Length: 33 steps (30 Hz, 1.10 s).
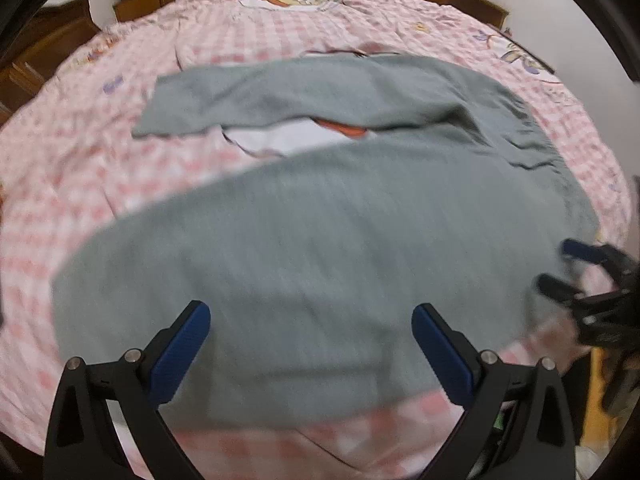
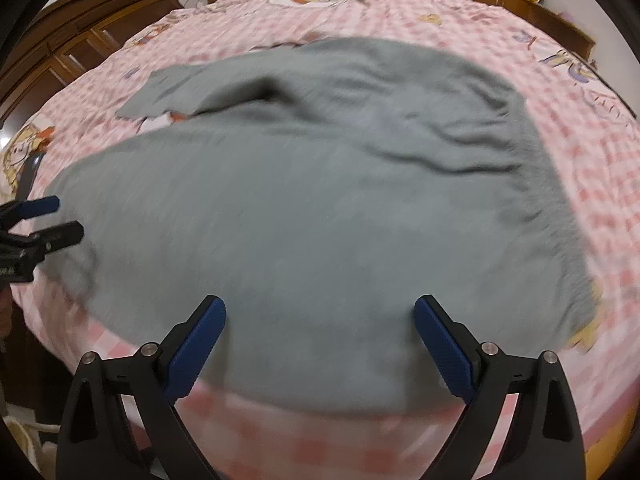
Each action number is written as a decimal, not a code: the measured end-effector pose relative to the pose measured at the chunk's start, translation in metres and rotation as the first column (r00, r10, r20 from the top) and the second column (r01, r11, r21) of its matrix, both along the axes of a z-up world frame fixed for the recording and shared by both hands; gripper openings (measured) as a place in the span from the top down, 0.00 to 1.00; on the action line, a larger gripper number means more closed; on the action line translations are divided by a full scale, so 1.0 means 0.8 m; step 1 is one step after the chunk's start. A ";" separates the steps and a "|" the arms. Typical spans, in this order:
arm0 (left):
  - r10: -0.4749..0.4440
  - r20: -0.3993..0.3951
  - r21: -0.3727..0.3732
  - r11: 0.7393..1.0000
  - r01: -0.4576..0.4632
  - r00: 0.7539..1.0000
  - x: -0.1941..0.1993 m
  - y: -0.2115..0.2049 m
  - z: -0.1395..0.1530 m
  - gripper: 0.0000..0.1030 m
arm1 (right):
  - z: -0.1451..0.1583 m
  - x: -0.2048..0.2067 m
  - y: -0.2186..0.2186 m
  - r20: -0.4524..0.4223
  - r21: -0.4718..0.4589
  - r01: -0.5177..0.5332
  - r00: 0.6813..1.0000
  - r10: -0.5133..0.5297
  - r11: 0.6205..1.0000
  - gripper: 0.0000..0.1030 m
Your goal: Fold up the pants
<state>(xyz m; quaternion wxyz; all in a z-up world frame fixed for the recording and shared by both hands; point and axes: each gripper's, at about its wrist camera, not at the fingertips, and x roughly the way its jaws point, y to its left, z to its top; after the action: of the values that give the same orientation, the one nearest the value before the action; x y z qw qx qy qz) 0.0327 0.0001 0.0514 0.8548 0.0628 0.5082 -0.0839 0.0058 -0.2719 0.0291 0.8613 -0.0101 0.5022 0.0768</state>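
Two claws — left claw (image 1: 311, 340) and right claw (image 2: 320, 332) — hang spread and empty over grey pants (image 1: 320, 240) on a checked bed (image 1: 80, 160); next, likely pinching the near leg's edge.

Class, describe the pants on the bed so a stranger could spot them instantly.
Start at the bed's pink checked bedspread. The grey pants lie spread across its middle, near the front edge. They are the only plain grey item there; everything else is pink checks and cartoon prints.

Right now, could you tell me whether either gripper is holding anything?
Nothing: both the left gripper and right gripper are open above the pants.
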 end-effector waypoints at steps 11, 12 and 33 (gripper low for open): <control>-0.037 0.030 -0.004 0.999 0.037 0.999 0.111 -0.004 0.035 0.00 | 0.047 0.084 -0.082 0.050 -0.036 0.061 0.997 -0.059 0.997 0.06; -0.041 0.032 -0.004 0.999 0.041 0.999 0.123 -0.007 0.037 0.01 | 0.049 0.095 -0.089 0.053 -0.045 0.064 0.997 -0.062 0.997 0.06; -0.149 -0.017 0.161 0.976 0.150 0.989 0.402 -0.059 0.003 0.00 | 0.038 0.302 -0.154 0.043 -0.103 0.040 0.998 -0.036 0.994 0.06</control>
<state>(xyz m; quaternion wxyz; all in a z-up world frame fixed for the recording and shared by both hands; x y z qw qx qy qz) 0.3542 -0.0475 0.0539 0.8370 0.1696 0.5092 -0.1066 0.2477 -0.3952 0.0597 0.8711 -0.0468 0.4877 0.0339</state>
